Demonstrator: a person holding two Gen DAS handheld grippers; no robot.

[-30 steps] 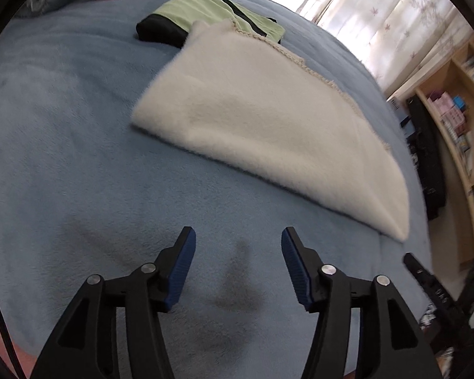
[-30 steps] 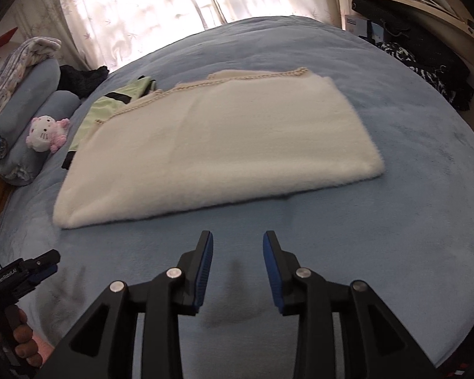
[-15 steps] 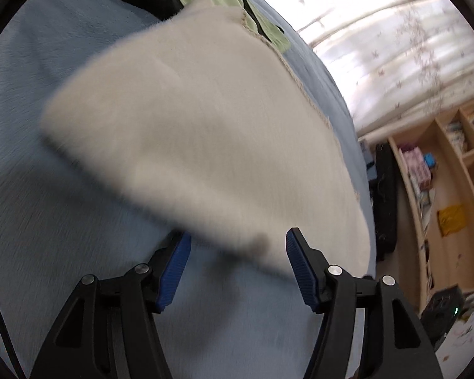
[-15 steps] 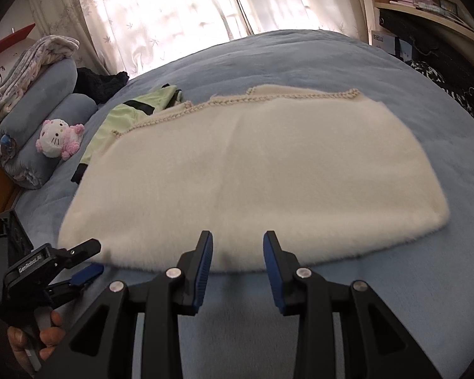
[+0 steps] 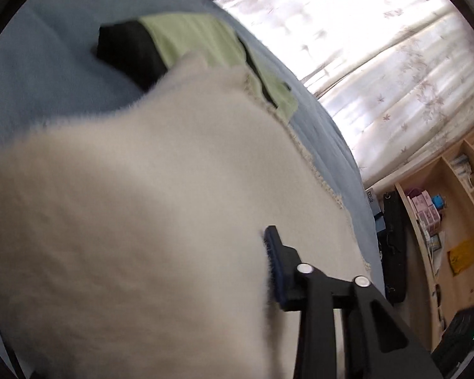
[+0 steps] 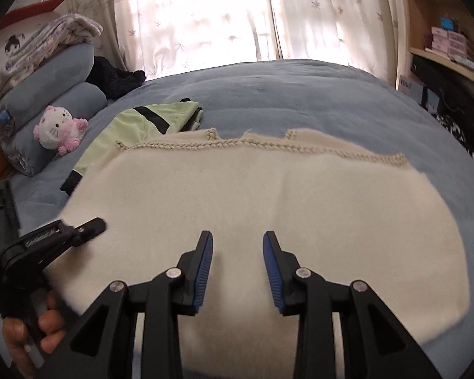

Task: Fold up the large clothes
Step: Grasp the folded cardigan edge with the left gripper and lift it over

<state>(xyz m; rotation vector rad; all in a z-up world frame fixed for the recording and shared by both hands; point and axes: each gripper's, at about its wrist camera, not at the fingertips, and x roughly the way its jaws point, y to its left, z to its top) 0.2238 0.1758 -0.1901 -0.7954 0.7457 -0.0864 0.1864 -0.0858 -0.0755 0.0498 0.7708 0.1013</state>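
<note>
A cream fluffy garment (image 6: pixel 268 195), folded flat with a braided far edge, lies on the blue bed (image 6: pixel 300 94). In the left wrist view the cream garment (image 5: pixel 126 221) fills the picture. My left gripper (image 5: pixel 237 252) has its jaws closing on the garment's left edge: one blue pad (image 5: pixel 271 262) presses into the pile and the other finger is hidden under the cloth. From the right wrist view the left gripper (image 6: pixel 88 225) bites that edge, held by a hand (image 6: pixel 25 331). My right gripper (image 6: pixel 237 268) is open above the garment's near edge, nothing between its pads.
A folded green-and-black garment (image 6: pixel 142 120) lies beyond the cream one, partly under its far corner. A pink-and-white plush toy (image 6: pixel 60 129), blue pillows (image 6: pixel 47 94) and a dark heap (image 6: pixel 117 75) sit at the bed's left end. Wooden shelves (image 5: pixel 442 221) stand to the right.
Both grippers have moved forward from bare bedcover onto the cream garment. The left gripper's jaws have narrowed and its left finger has gone under the cloth's edge. The right gripper's opening is unchanged.
</note>
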